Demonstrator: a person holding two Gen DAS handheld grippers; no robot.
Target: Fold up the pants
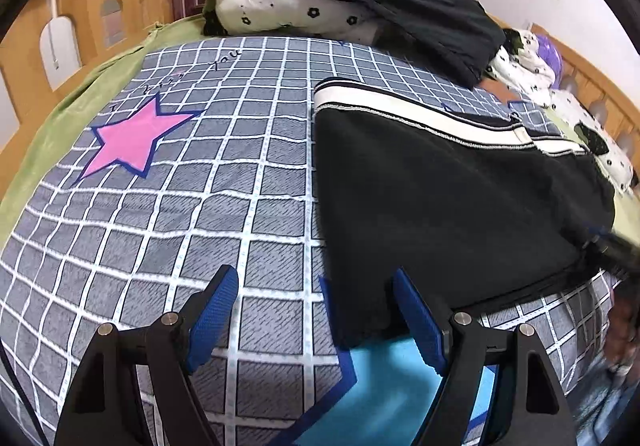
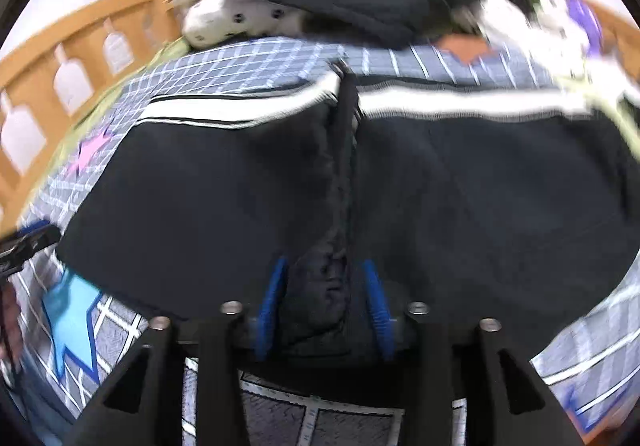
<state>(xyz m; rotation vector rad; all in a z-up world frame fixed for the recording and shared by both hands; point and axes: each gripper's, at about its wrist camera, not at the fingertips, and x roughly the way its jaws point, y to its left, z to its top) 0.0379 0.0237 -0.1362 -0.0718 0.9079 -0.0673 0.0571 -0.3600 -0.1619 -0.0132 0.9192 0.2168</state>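
Black pants [image 1: 440,198] with a white side stripe [image 1: 408,114] lie flat on the checked bedspread [image 1: 180,214]. My left gripper [image 1: 316,286] is open and empty, low over the bed, its right finger at the near left corner of the pants. In the blurred right wrist view the pants [image 2: 200,186] spread wide, and a bunched ridge of black cloth [image 2: 336,278] runs between the blue pads. My right gripper [image 2: 326,286] is shut on that ridge at the near edge.
A pile of floral bedding [image 1: 288,2] with a black garment [image 1: 416,6] on top lies at the far side. A wooden bed rail [image 1: 64,30] runs on the left. More floral bedding [image 1: 528,58] lies at the right. A pink star [image 1: 132,138] marks the bedspread.
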